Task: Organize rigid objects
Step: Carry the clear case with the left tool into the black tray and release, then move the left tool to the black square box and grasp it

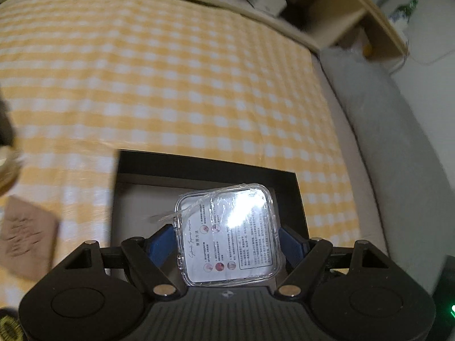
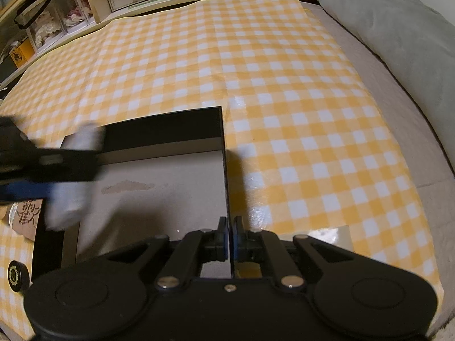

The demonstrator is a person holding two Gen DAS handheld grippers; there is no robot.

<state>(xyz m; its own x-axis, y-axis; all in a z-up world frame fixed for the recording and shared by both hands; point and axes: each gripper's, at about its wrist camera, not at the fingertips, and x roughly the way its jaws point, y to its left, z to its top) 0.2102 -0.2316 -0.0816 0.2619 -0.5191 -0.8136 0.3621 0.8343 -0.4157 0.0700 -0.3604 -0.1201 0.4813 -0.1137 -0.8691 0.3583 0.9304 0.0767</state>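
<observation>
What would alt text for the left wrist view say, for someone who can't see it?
The left gripper holds a clear plastic case with a printed insert between its blue fingers, above an open black box. The box sits on a yellow checked cloth; a brown card lies to the left, blurred.

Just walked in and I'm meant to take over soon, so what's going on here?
A person is tidying items into a black box on the yellow checked cloth. The left tongs grip a clear plastic case by its sides, over the box's open interior. The right tongs are closed on the box's right wall, apparently steadying it.
</observation>
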